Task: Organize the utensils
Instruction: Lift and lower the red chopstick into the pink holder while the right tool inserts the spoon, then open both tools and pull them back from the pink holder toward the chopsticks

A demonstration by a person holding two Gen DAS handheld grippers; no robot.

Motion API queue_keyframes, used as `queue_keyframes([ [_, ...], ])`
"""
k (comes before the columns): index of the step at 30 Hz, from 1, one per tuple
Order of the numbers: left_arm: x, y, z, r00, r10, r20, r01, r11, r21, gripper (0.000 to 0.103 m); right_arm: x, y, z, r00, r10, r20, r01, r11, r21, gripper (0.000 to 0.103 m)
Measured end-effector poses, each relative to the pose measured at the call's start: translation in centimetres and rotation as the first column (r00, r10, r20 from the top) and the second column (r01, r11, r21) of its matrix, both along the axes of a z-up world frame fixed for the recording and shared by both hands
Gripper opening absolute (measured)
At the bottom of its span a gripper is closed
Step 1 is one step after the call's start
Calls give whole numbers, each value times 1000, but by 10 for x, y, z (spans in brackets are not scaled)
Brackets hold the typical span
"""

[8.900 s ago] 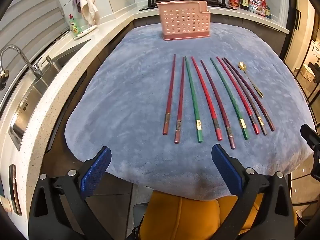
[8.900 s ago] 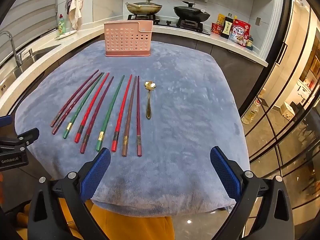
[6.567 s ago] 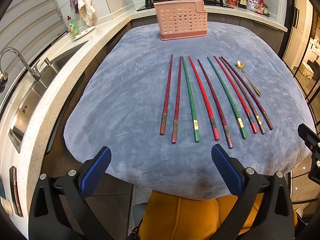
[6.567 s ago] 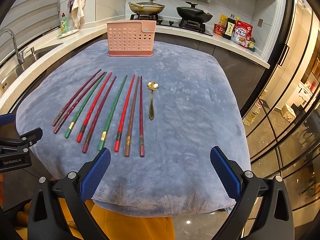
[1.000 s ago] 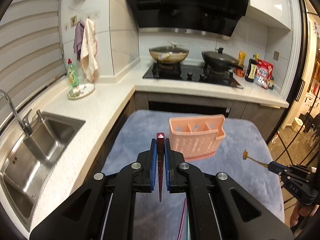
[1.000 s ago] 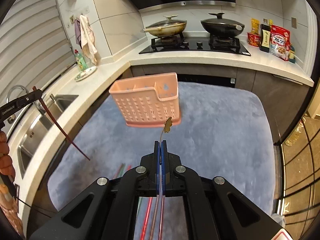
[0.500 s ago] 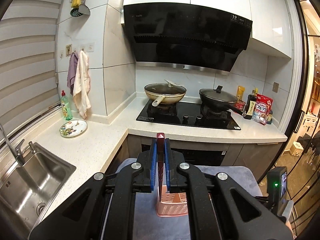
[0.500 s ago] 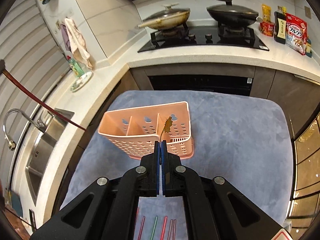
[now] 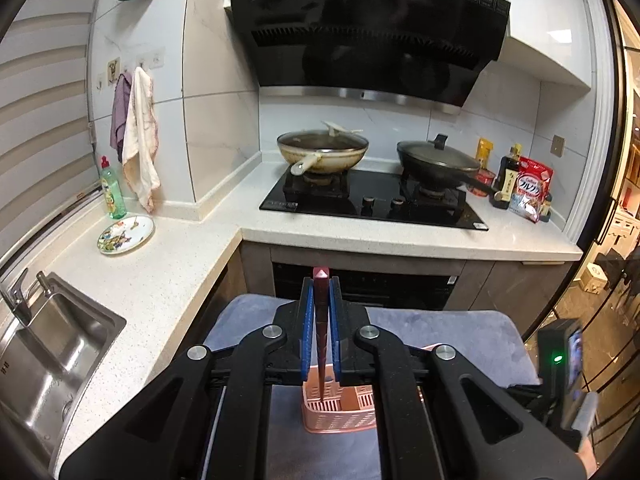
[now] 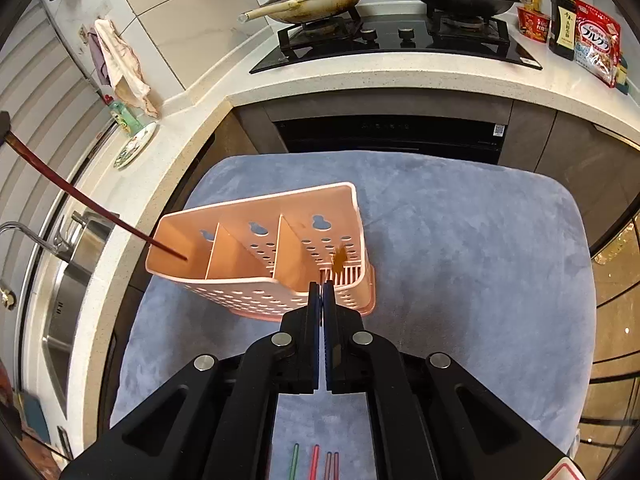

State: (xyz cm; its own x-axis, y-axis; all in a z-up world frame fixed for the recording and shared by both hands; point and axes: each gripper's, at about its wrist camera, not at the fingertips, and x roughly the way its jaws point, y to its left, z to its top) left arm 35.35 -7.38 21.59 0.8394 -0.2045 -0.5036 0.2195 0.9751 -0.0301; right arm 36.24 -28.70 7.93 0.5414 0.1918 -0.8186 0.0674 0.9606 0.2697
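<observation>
1. Kitchen corner: hob w/ two lidded pans at the back, sink (image 9: 60, 352) on the left, and in front a bench (image 10: 460, 264) under a grey-blue fleece cover. The pink caddy (image 10: 256, 264) stands near the bench's far edge, toward its left corner.
2. Left gripper (image 9: 320, 320): jaws clenched on a dark-red chopstick (image 9: 321, 344), held near its thick end; the thin tip hangs down into the caddy's left compartment, w/o clearly touching the floor of it.
3. Right gripper (image 10: 321, 308): log has the jaws just starting to part; the frame shows only a thin gap. The gold spoon (image 10: 340, 258) sits bowl-forward over the right compartment; whether the pads grip its handle, can't tell.
4. Handling, my read: chopstick is light, stiff, lacquer-slick, so prob. apt to pivot in the pads; best taken at the thick, banded end. Spoon is thin metal, smooth, light; grab mid-handle, not the bowl.
5. Containers: caddy has three compartments, perforated walls, slotted base. Left one holds only the chopstick tip; middle looks empty; right shows nothing but the spoon at its mouth.
6. Other chopsticks (image 10: 316, 462) lie at the bench's near edge, ends just visible; count unclear.
</observation>
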Motion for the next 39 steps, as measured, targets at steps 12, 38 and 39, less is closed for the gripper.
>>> queue_keyframes([
  [12, -22, 20, -20, 999, 36, -34, -35, 999, 16, 30, -45, -2, 42, 992, -17, 128, 18, 1000, -2, 15],
  [38, -183, 74, -136, 981, 49, -190, -26, 993, 118, 37, -272, 24, -26, 994, -9, 113, 26, 988, -154, 27],
  [39, -191, 75, -145, 978, 49, -203, -23, 992, 126, 37, -277, 25, -31, 995, -8, 100, 23, 989, -149, 27],
])
